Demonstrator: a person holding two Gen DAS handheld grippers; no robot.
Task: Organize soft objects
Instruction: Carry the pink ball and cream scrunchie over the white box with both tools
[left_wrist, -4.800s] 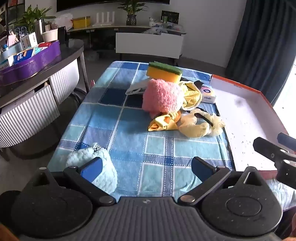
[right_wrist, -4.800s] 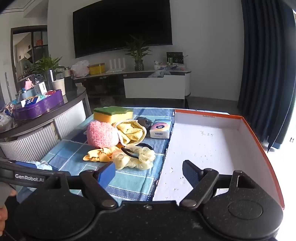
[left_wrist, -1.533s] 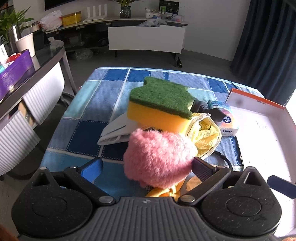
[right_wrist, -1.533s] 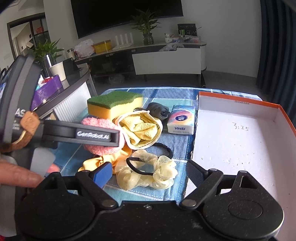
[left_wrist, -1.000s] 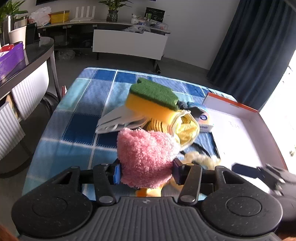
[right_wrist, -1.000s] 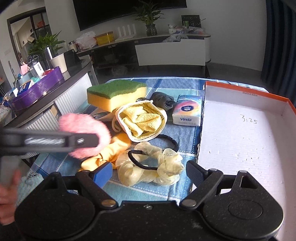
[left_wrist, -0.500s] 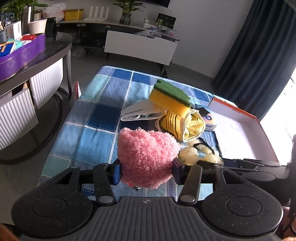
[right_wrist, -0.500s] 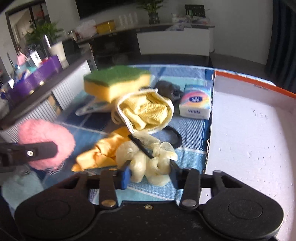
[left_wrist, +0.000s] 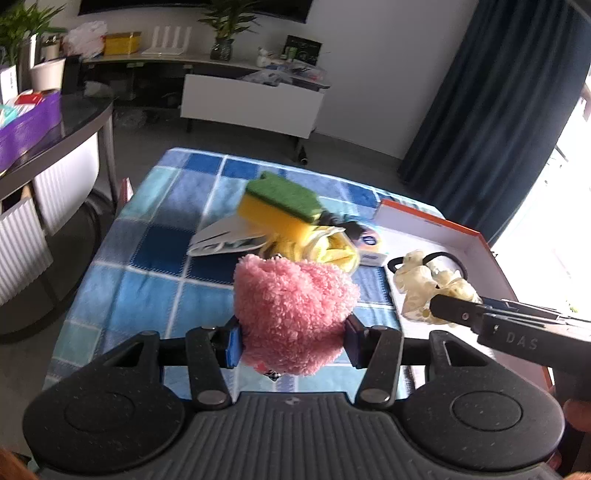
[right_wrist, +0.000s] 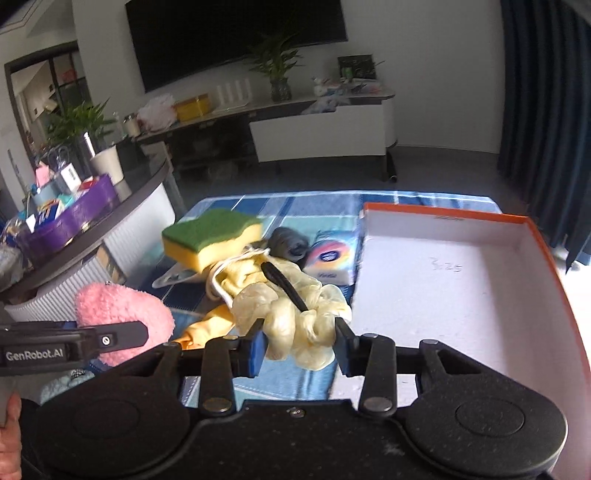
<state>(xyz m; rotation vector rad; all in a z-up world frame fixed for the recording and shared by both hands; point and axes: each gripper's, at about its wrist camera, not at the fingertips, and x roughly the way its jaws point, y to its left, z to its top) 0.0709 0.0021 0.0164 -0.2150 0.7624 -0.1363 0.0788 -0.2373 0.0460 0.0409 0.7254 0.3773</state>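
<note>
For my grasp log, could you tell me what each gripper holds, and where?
Left gripper: pink plush, pinched across its lower sides. Right gripper: cream scrunchie, pinched across its near bunch.

The pink plush (left_wrist: 295, 310) hides the table cloth right behind it and the near part of the yellow cloth (left_wrist: 332, 251), and the tissue pack (left_wrist: 371, 254) shows only as a blurred sliver past that cloth. In the left wrist view the sponge (left_wrist: 280, 206) and the white item (left_wrist: 225, 238) under it are smeared by motion, so what the white item is cannot be told. In the right wrist view the cream scrunchie (right_wrist: 295, 314) covers part of the yellow cloth, the box (right_wrist: 461, 295) is cut off at the right edge, and the small writing on its floor is too faint to read surely.
</note>
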